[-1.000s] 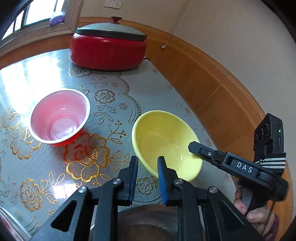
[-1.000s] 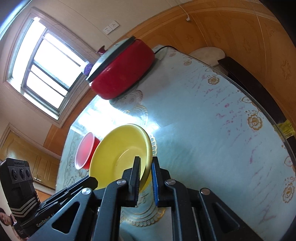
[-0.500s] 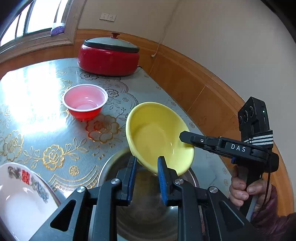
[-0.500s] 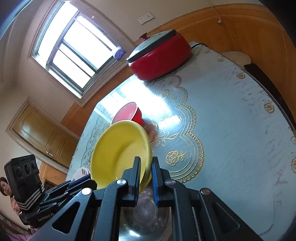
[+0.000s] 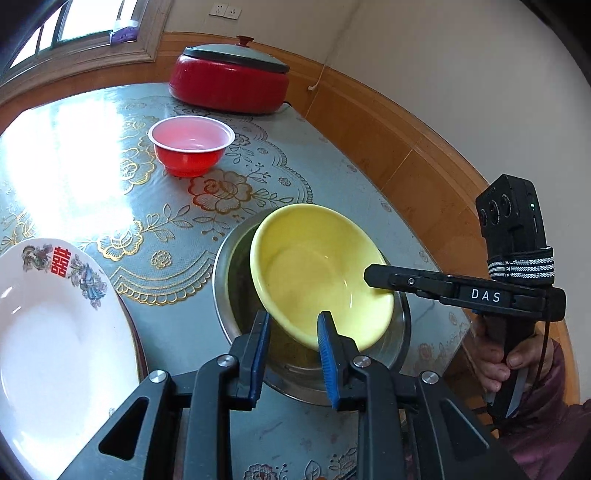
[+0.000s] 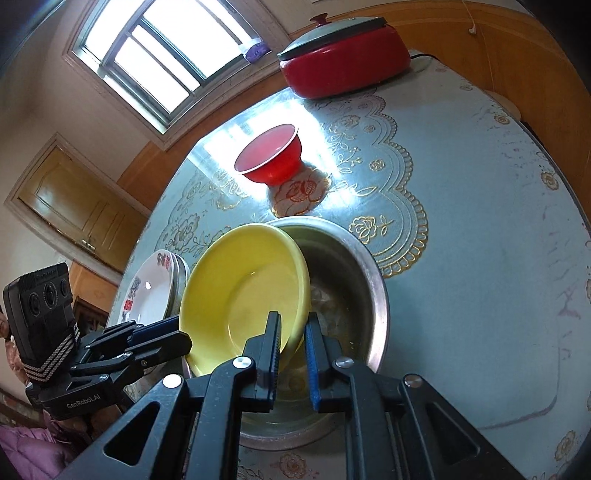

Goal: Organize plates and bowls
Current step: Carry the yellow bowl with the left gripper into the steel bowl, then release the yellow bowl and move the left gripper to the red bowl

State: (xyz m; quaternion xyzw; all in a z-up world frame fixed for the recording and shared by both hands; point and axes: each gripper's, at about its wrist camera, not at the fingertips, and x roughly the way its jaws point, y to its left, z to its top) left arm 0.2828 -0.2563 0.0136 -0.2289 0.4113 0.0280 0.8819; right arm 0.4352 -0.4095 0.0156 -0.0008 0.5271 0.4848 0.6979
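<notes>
White letters "DAS" run along the side of the right gripper (image 5: 373, 275). "GenRobot.AI" is printed on the body of the left gripper (image 6: 177, 338). A red Chinese double-happiness character sits on the rim of the white plate (image 5: 59, 262), left of the right gripper's lettering.

Daylight is pouring through a white-framed window (image 6: 155, 62) and glaring off the table (image 6: 480, 229), which is wearing a pale blue cloth with gold flowers. Wood wainscot (image 5: 402, 147) is running beneath cream walls (image 5: 424, 55), where a double socket (image 5: 224, 11) is sitting. A wooden panelled door (image 6: 74, 206) is standing beyond the table.
</notes>
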